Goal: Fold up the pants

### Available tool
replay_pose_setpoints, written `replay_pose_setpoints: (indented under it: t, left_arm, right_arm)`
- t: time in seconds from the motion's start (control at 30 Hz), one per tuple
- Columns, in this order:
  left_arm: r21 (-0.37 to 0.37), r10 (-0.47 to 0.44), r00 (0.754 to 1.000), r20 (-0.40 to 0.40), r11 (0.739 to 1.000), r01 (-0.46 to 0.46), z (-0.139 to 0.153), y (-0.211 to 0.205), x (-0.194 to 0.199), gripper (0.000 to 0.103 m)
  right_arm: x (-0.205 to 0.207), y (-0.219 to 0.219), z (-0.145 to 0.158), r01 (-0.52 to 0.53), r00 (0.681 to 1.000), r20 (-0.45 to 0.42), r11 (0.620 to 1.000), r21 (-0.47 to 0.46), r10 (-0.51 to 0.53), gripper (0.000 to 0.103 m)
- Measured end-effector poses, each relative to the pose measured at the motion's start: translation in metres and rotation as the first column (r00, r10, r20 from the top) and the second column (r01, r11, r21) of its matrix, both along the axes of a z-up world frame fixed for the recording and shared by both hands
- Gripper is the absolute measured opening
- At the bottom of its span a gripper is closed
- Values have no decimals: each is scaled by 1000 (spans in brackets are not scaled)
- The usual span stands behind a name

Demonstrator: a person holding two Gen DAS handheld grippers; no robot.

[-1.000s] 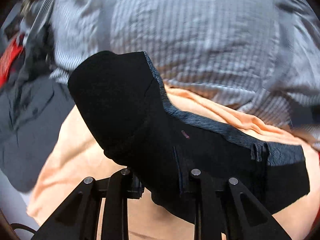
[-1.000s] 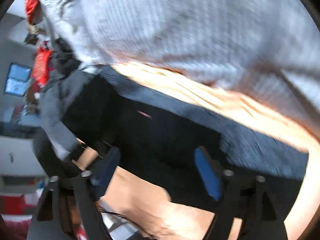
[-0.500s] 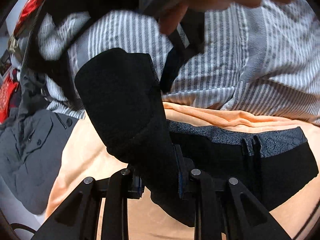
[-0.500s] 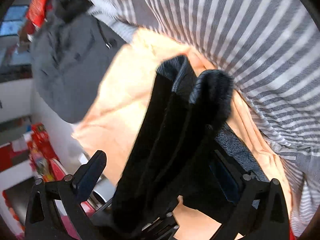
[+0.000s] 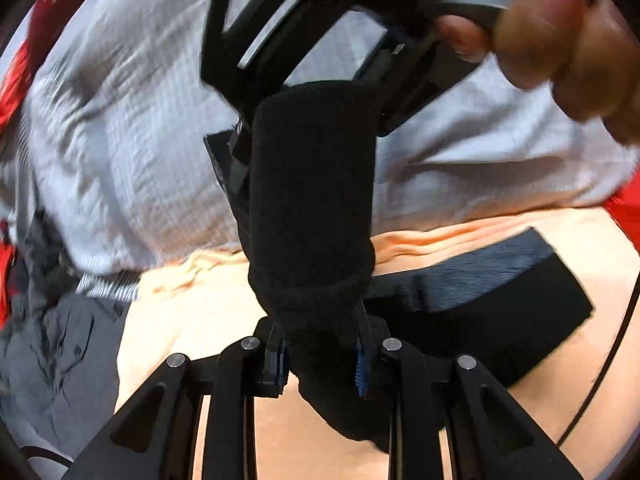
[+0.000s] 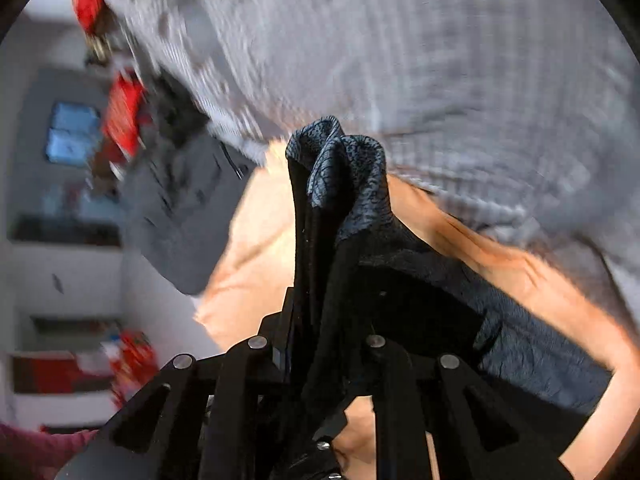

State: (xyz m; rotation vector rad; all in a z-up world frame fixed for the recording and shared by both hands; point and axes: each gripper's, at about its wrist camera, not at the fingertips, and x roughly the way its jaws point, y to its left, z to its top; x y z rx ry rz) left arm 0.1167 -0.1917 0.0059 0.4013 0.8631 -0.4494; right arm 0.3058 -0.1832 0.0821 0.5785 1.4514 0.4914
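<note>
The black pants (image 5: 312, 200) with a dark grey waistband (image 5: 480, 268) lie partly on an orange cloth (image 5: 192, 320). My left gripper (image 5: 320, 360) is shut on a thick folded bundle of them, which rises straight up from its pads. A hand (image 5: 560, 40) holds the right gripper at the top of that bundle. In the right wrist view my right gripper (image 6: 324, 320) is closing its jaws, and the pads press on a bunched part of the pants with the waistband (image 6: 348, 160) sticking up beyond the fingers.
A grey-and-white striped cloth (image 5: 120, 140) covers the surface behind the orange cloth (image 6: 256, 248). A dark grey garment (image 5: 52, 360) lies at the left. Red items (image 6: 124, 116) sit at the far left edge. Both views are blurred.
The right gripper's wide jaws have come together on the pants' waistband end. The left gripper has lifted with its bundle, and the right gripper and hand now fill the top of its view.
</note>
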Motion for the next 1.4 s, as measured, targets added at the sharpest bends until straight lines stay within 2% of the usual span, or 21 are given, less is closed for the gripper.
replay_pose_setpoints:
  t: [0.2,0.37,0.47,0.53,0.73,0.87,0.9,0.93,1.0,1.07,1.17,1.27,1.33,1.4]
  left_arm:
    - [32,-164,986,-21,986,164,9,-71,-38,25]
    - [92,-269,961,-69,957,275,-5,-133,-71,25]
    - [141,-309,945,-109,936,323,-25,-171,-89,25]
    - [191,-331,933,-138,916,353,-43,-194,-101,25]
    - [340,-368,907,-204,842,418,-96,-222,-120,29]
    - [381,-404,895,-190,810,446,-98,-222,-128,32]
    - [369,-405,891,-205,811,453,-94,-219,-128,36]
    - [349,-401,889,-223,818,456,-89,-215,-126,46]
    - [287,-377,888,-262,849,444,-76,-203,-119,60]
    - [217,-351,889,-293,881,420,-59,-184,-112,60]
    - [158,-279,921,-272,931,328,-37,-156,-99,60]
    - [121,-149,950,-274,975,188,-30,-131,-72,60]
    - [125,-34,947,-319,989,77,-41,-117,-45,60]
    - [118,54,938,-342,993,-14,-52,-104,-21,60]
  right_arm:
    - [-74,-100,7,201,976,61,974,102,-208,17]
    - [-135,-172,-14,335,937,53,931,147,-346,17]
    - [-167,-210,-36,403,910,32,902,156,-412,17]
    - [-184,-232,-62,437,896,11,885,161,-444,17]
    - [-217,-261,-140,512,859,-84,842,172,-506,17]
    - [-232,-269,-159,572,820,-114,798,191,-560,32]
    - [-234,-270,-157,587,810,-126,786,194,-573,36]
    - [-235,-272,-154,593,805,-129,784,182,-579,37]
    - [-238,-276,-140,605,796,-108,789,106,-596,42]
    - [-244,-281,-119,617,786,-52,787,23,-616,44]
    - [-241,-284,-86,621,783,53,784,-12,-620,44]
    - [-211,-274,-75,574,817,95,818,-40,-569,44]
    - [-190,-268,-82,528,848,110,845,-91,-518,44]
    - [-168,-261,-91,487,872,117,863,-132,-475,42]
